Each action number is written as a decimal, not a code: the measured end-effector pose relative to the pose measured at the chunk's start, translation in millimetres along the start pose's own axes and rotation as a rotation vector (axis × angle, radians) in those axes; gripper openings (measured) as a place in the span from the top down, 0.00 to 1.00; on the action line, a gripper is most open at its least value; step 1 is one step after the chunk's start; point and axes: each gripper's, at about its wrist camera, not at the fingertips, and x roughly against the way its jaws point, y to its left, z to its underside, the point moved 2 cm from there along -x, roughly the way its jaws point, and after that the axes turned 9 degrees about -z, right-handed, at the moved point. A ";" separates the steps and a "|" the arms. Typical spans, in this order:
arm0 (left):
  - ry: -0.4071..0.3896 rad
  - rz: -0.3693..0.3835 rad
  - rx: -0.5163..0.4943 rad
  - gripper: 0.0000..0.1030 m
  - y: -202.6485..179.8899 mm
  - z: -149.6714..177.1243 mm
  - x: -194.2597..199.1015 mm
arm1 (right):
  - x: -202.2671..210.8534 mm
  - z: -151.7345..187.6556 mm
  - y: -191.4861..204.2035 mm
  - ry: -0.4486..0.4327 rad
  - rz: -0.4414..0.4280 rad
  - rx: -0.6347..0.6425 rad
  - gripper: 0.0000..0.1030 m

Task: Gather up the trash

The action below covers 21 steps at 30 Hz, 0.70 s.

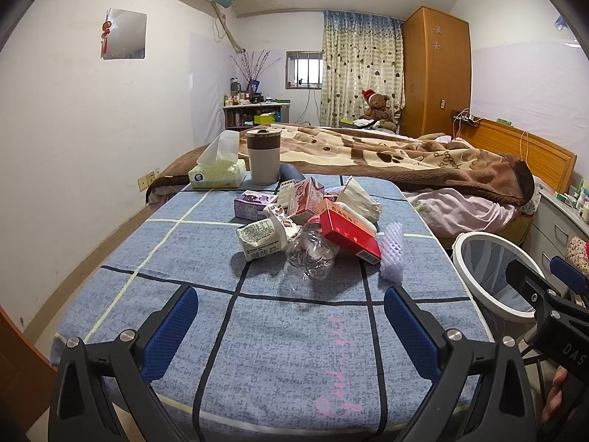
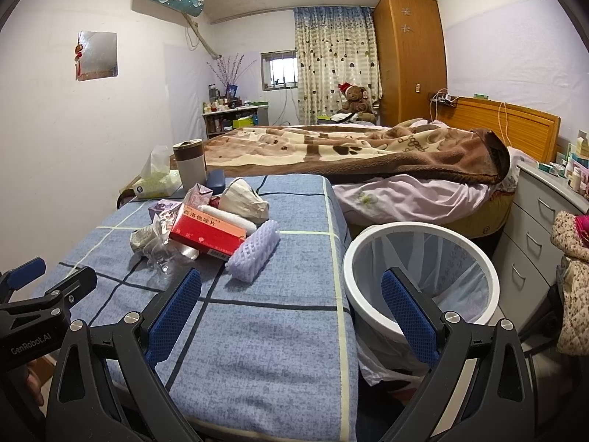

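A heap of trash lies mid-table on the blue checked cloth (image 1: 257,350): a crushed clear bottle (image 1: 311,254), a red box (image 1: 349,234) (image 2: 206,232), a lilac foam net (image 1: 391,254) (image 2: 254,254), a white wrapper (image 1: 261,239), small cartons (image 1: 300,199) and crumpled paper (image 1: 359,197) (image 2: 244,199). My left gripper (image 1: 291,326) is open, hovering short of the bottle with nothing between its fingers. My right gripper (image 2: 292,316) is open over the table's right edge, beside the white bin (image 2: 419,276) (image 1: 495,276) with its clear liner.
A tissue box (image 1: 217,175) and a brown-banded cup (image 1: 262,156) stand at the table's far end. A bed with a brown blanket (image 1: 386,151) lies beyond. Grey drawers (image 2: 541,228) stand right of the bin. A hand shows at the lower right (image 1: 554,394).
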 end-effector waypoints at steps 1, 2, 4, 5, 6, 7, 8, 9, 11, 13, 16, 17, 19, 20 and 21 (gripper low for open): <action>-0.001 -0.001 0.000 0.00 0.5 0.0 0.2 | -0.3 0.2 -0.5 0.000 0.000 0.001 0.02; -0.001 0.001 0.000 0.00 0.0 0.3 -0.1 | -0.7 0.3 -1.0 0.001 0.000 0.001 0.02; -0.001 0.001 0.003 0.00 0.9 -0.1 -0.2 | -0.7 0.6 -1.3 0.000 0.002 0.002 0.02; -0.001 0.001 0.000 0.00 -0.1 0.3 0.0 | 1.3 -0.2 3.2 0.000 0.000 0.000 0.02; 0.000 0.000 0.001 0.00 0.0 0.2 0.1 | 0.7 0.0 2.2 -0.001 0.001 0.000 0.02; 0.000 0.000 0.001 0.00 0.6 -0.2 -0.1 | -0.2 0.2 1.1 0.001 0.001 0.000 0.02; 0.000 0.002 0.000 0.00 0.1 0.3 -0.1 | -1.0 0.4 0.1 0.001 0.002 -0.001 0.02; 0.000 0.000 0.000 0.00 0.5 0.0 -0.2 | -1.6 0.6 -0.9 0.001 0.002 -0.001 0.02; -0.001 0.001 0.001 0.00 1.1 0.2 -0.1 | -2.6 0.9 -2.9 0.000 0.002 -0.001 0.02; -0.001 0.000 0.002 0.00 1.1 0.1 0.1 | 4.2 -0.8 6.6 0.000 0.002 0.000 0.02; 0.001 -0.001 0.001 0.00 1.7 -0.5 0.2 | 2.6 -0.5 5.1 0.001 0.002 0.000 0.02; 0.000 0.000 0.001 0.00 1.3 0.1 0.0 | 2.3 -0.4 4.0 0.001 0.001 0.001 0.02; 0.000 0.000 0.002 0.00 2.1 -0.5 0.0 | 1.0 -0.3 2.8 0.000 0.001 0.001 0.02; 0.000 0.000 0.002 0.00 2.3 0.3 -0.2 | 1.5 -0.3 3.3 0.000 0.001 0.001 0.02; 0.001 -0.002 0.002 0.00 2.8 0.1 -0.2 | 1.1 -0.2 2.9 0.000 0.000 0.001 0.02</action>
